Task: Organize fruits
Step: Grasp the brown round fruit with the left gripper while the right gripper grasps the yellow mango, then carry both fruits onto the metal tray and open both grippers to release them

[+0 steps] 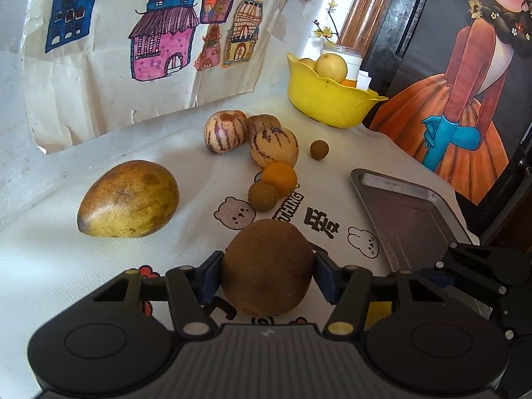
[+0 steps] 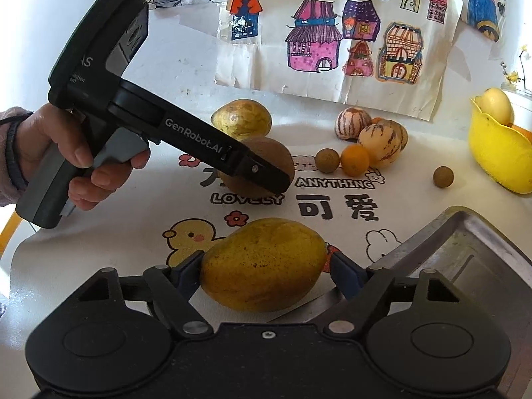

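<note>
Progress early: your left tool is clamped on the brown fruit above the desk; your right tool grips the mango beside the metal tray. Tray bare. Second mango, striped fruits, small ones remain loose; yellow bowl holds some.
</note>
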A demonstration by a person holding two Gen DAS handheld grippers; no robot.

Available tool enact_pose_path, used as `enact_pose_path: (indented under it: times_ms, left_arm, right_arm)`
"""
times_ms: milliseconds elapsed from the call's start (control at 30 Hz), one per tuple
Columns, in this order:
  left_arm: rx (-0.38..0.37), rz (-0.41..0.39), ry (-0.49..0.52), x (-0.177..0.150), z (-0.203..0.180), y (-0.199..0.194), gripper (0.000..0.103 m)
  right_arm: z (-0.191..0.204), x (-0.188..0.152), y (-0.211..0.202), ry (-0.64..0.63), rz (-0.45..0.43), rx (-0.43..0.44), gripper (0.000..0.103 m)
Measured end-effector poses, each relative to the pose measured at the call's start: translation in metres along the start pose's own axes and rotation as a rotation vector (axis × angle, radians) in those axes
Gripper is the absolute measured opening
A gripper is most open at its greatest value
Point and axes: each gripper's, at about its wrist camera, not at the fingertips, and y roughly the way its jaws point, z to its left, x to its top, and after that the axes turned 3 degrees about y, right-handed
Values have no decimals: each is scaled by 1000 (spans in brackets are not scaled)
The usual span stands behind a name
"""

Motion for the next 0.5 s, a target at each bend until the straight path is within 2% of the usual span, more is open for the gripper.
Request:
enact_pose_path:
  times_ms: [100, 500]
  left_arm:
    - [10, -14, 16, -2, -3, -1, 62]
    - [15, -3, -31, 0, -6, -3, 61]
  right_arm:
    - [2, 0, 2, -3, -1, 7, 75]
    - [1, -5, -13, 14, -53, -4, 74]
